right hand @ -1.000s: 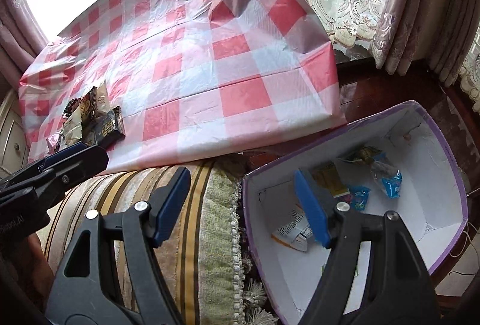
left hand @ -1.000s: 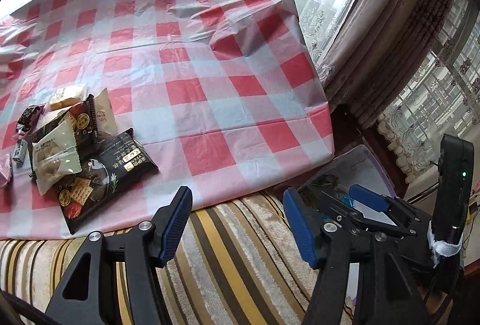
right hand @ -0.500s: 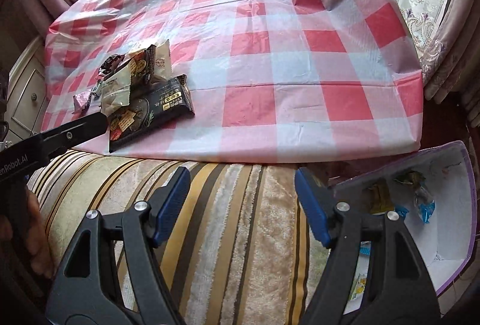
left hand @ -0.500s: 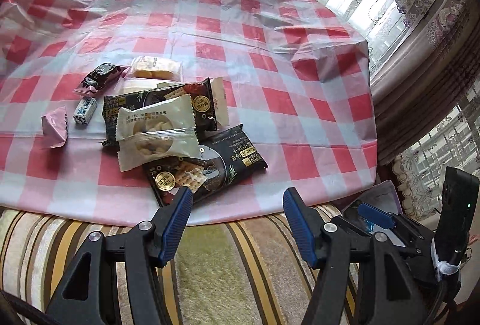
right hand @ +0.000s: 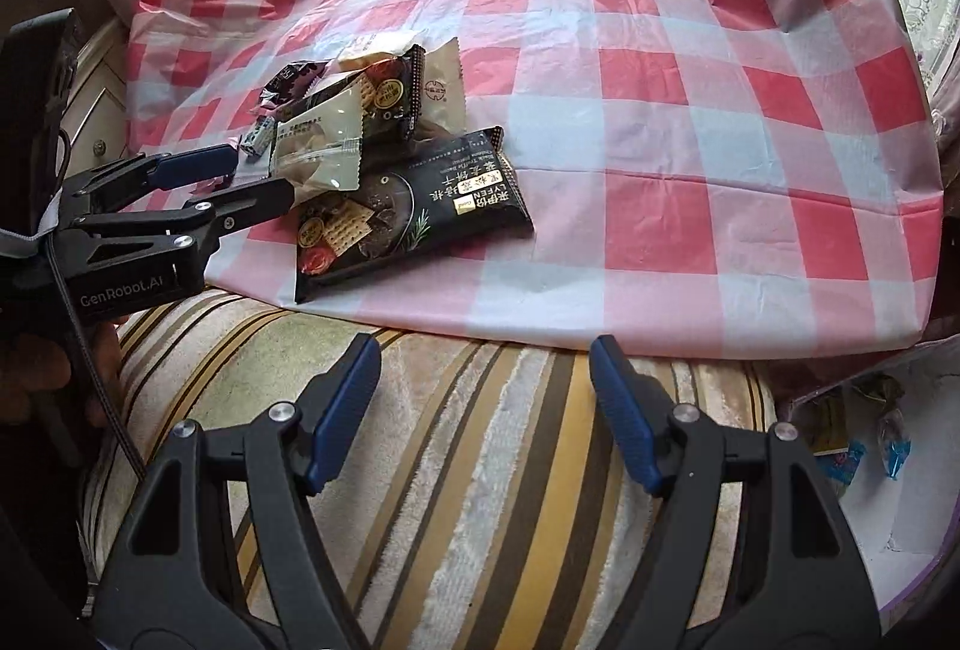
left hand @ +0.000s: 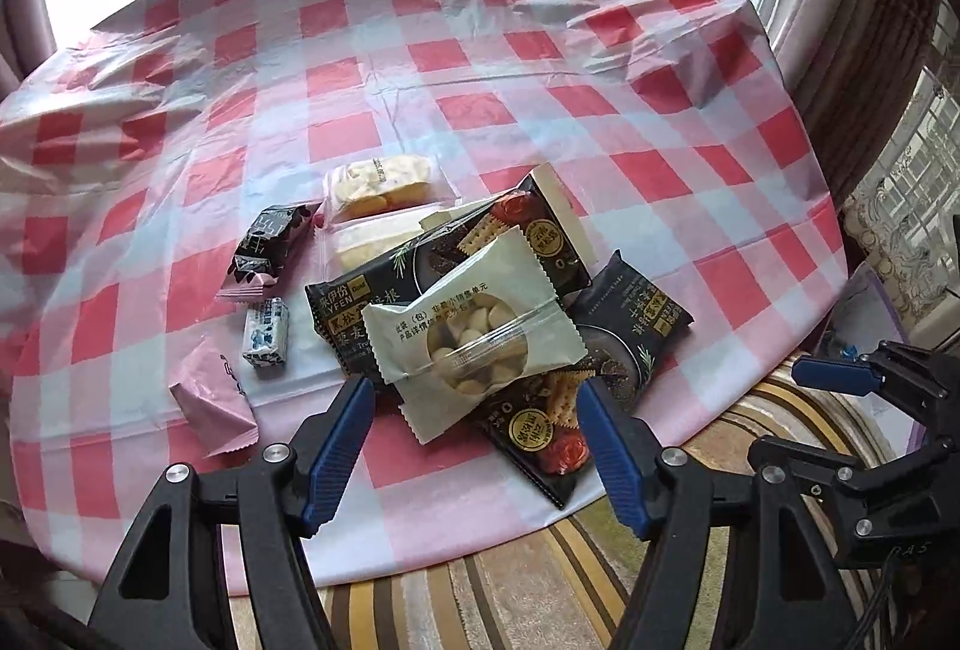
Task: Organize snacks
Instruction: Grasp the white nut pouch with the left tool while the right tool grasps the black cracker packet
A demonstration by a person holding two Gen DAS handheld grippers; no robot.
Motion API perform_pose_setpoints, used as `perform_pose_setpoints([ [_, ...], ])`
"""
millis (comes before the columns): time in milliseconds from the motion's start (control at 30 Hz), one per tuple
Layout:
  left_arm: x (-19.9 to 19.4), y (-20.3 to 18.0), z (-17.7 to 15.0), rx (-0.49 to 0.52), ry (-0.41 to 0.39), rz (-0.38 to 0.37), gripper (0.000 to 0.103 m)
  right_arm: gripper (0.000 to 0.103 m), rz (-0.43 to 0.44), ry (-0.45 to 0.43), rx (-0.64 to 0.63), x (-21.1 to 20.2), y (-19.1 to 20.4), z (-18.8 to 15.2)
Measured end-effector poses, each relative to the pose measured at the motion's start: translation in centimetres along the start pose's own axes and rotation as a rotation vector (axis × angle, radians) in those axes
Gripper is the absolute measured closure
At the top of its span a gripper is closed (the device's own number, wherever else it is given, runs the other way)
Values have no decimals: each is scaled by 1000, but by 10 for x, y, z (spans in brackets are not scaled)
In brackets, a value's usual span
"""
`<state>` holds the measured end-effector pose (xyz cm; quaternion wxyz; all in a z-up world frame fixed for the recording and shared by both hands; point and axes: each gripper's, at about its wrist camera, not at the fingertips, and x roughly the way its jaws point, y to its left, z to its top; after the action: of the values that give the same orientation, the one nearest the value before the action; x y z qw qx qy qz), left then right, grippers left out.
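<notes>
Checked red-and-white tablecloth carried snack pile near front edge; cream pouch lay on top of black cracker packs. Left gripper hovered just above pouch, jaws opening, nothing pinched. Right gripper stood spread and empty over striped cushion. We judged: best to lower straight, close on pouch only, avoid dragging pack below. Compared with one second ago, we had swung both grippers away from white box toward pile; pile was now centred in left view.

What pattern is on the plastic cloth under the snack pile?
Red, white and pale pink checks on the thin plastic tablecloth; the left wrist view shows it best.
</notes>
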<state>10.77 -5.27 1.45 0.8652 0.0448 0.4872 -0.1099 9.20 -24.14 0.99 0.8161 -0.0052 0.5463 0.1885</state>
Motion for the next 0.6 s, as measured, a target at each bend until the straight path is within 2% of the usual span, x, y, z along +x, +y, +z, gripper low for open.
perform_pose_setpoints([
  [167,15,-2,9,147,16,6,32,28,19,31,11,12,6,6],
  [333,29,0,15,206,23,-34,33,28,31,55,31,22,9,12],
  [400,32,2,15,199,30,-44,54,28,32,63,42,25,10,16],
  [567,29,17,15,125,-1,-103,59,28,42,72,79,36,17,30],
  [600,28,18,14,118,-6,-112,66,28,41,74,84,39,19,33],
])
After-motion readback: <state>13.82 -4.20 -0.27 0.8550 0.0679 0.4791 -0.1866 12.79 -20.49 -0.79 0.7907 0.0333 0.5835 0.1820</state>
